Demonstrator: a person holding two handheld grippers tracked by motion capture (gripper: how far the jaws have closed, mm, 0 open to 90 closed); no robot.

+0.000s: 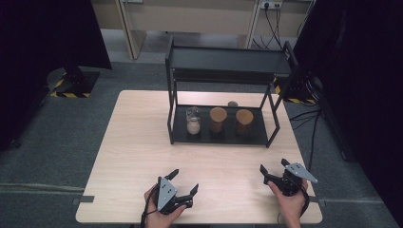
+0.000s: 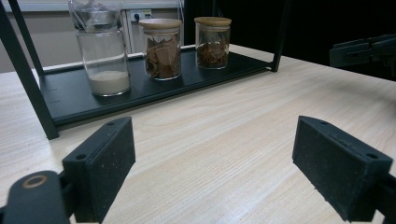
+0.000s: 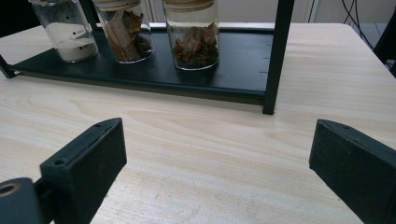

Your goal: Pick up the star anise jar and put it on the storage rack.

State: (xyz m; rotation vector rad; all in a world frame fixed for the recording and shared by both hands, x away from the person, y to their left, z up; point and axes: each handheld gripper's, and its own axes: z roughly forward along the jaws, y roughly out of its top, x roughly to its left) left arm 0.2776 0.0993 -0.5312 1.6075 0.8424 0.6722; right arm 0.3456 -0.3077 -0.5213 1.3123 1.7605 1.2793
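Note:
A black two-tier rack (image 1: 221, 64) stands at the table's far side. Its lower shelf (image 1: 228, 137) carries a clear jar of white powder (image 1: 193, 121) and two wooden-lidded jars (image 1: 218, 118) (image 1: 244, 121) of brown pieces. In the left gripper view the powder jar (image 2: 103, 51) is at the left, the brown jars (image 2: 162, 49) (image 2: 213, 42) to its right. My left gripper (image 1: 185, 180) (image 2: 217, 158) rests open near the front edge, nothing between its jaws. My right gripper (image 1: 273, 166) (image 3: 219, 158) is open too, facing the jars (image 3: 196, 37) (image 3: 123, 30) (image 3: 70, 28).
A small grey round object (image 1: 233, 103) lies on the table behind the rack. A rack post (image 3: 278, 56) stands ahead of my right gripper. Bare light wood tabletop (image 1: 142, 142) spreads between the grippers and the rack. Dark curtains and stand bases flank the table.

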